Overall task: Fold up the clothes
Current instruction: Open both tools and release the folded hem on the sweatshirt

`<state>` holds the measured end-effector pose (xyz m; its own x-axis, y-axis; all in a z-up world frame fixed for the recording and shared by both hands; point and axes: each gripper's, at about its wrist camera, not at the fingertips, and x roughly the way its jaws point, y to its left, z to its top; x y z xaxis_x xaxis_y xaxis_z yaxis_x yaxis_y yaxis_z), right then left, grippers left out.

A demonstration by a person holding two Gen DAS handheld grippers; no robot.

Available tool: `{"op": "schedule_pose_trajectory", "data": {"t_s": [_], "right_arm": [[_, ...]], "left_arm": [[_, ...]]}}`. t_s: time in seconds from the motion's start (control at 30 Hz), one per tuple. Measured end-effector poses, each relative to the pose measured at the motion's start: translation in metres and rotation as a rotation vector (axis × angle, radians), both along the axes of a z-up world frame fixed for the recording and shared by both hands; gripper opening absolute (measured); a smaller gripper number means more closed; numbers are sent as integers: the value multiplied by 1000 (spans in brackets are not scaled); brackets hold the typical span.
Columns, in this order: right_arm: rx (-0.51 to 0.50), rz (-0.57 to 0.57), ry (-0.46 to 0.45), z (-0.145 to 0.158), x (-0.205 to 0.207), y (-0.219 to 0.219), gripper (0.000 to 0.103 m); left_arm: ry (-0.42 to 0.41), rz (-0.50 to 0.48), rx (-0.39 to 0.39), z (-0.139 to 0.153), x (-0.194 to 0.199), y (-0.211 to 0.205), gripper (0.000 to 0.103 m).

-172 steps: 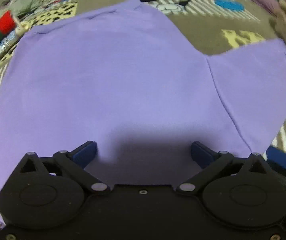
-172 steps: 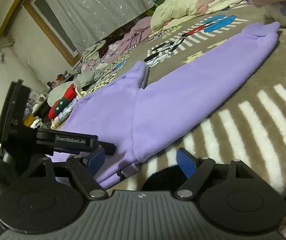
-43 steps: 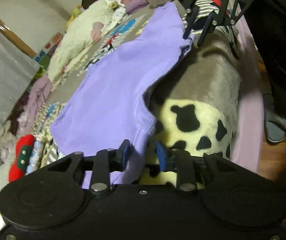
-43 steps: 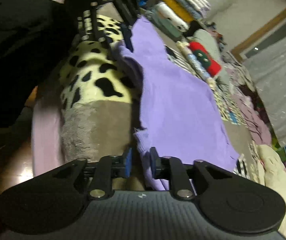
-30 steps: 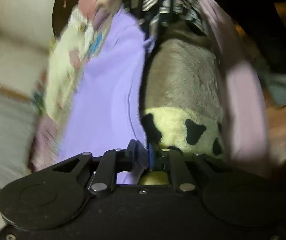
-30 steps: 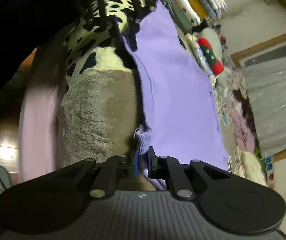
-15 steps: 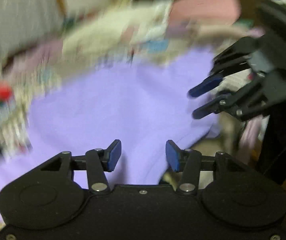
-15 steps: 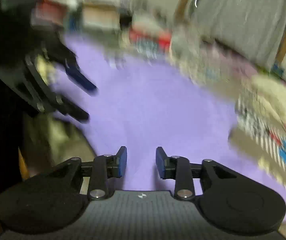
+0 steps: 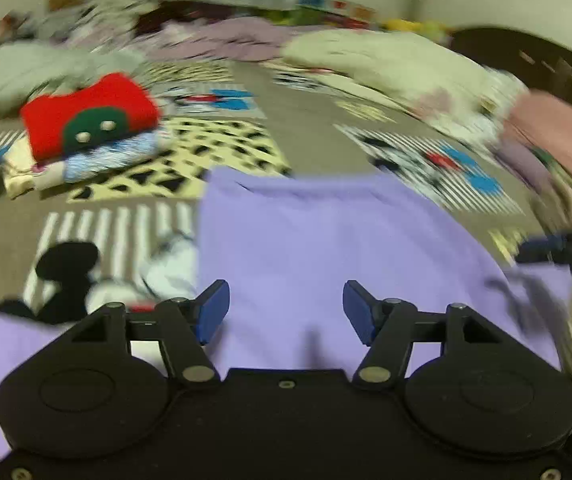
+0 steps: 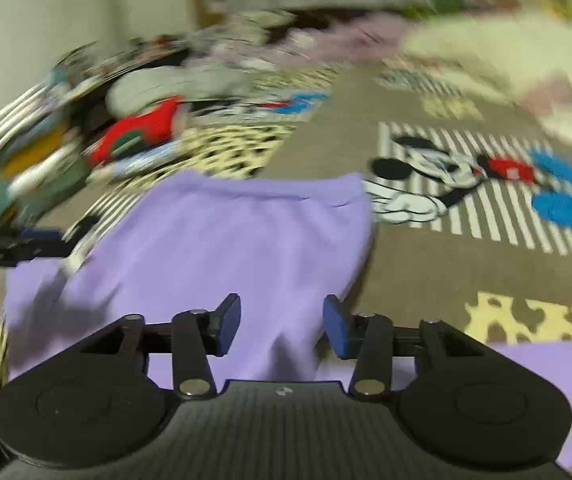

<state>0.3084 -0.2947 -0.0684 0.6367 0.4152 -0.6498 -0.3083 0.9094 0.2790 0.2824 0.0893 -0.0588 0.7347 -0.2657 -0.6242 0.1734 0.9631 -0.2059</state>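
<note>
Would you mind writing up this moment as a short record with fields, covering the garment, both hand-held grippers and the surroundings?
garment: purple top lying fairly flat on the patterned blanket
left hand-held gripper: open, holding nothing, over the purple top
right hand-held gripper: open, holding nothing, over the purple top near its right edge
nearby: stack of folded clothes with a red piece on top, to the left beyond the top
image quality: both views motion-blurred

Cartoon-print blanket (image 9: 309, 136), red folded garment (image 9: 90, 114)
</note>
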Motion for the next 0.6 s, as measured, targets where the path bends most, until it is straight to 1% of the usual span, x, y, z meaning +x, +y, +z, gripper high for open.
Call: {"op": "schedule_pose_trajectory", "data": {"t_s": [0.07, 0.13, 0.2, 0.3, 0.37, 0.4, 0.43, 0.47, 0.5, 0.53, 0.6], "right_arm": [[33, -30, 34, -9, 37, -4, 50], [57, -55, 58, -18, 68, -6, 54], [79, -69, 81, -31, 99, -7, 57], [85, -72, 116, -48, 133, -8, 63], [77, -73, 123, -61, 149, -7, 63], [92, -62, 130, -68, 155, -8, 54], [119, -42, 143, -75, 159, -9, 29], [150, 2, 160, -81, 162, -6, 15], [149, 45, 139, -81, 162, -2, 10], [135, 67, 93, -77, 157, 2, 10], [196, 112, 8, -65, 151, 1, 10]], "left_arm": [[40, 19, -49, -4, 43, 11, 62], [79, 44, -64, -13, 78, 18, 62], [110, 67, -80, -23, 106, 24, 62], [160, 80, -138, -37, 138, 30, 62], [180, 76, -148, -46, 158, 32, 62], [188, 72, -158, -50, 164, 33, 62], [195, 67, -170, -54, 169, 33, 61], [203, 62, -181, -58, 174, 34, 59], [205, 44, -190, -62, 176, 33, 28], [199, 34, -180, -63, 175, 33, 8], [136, 51, -210, -58, 160, 42, 8]]}}
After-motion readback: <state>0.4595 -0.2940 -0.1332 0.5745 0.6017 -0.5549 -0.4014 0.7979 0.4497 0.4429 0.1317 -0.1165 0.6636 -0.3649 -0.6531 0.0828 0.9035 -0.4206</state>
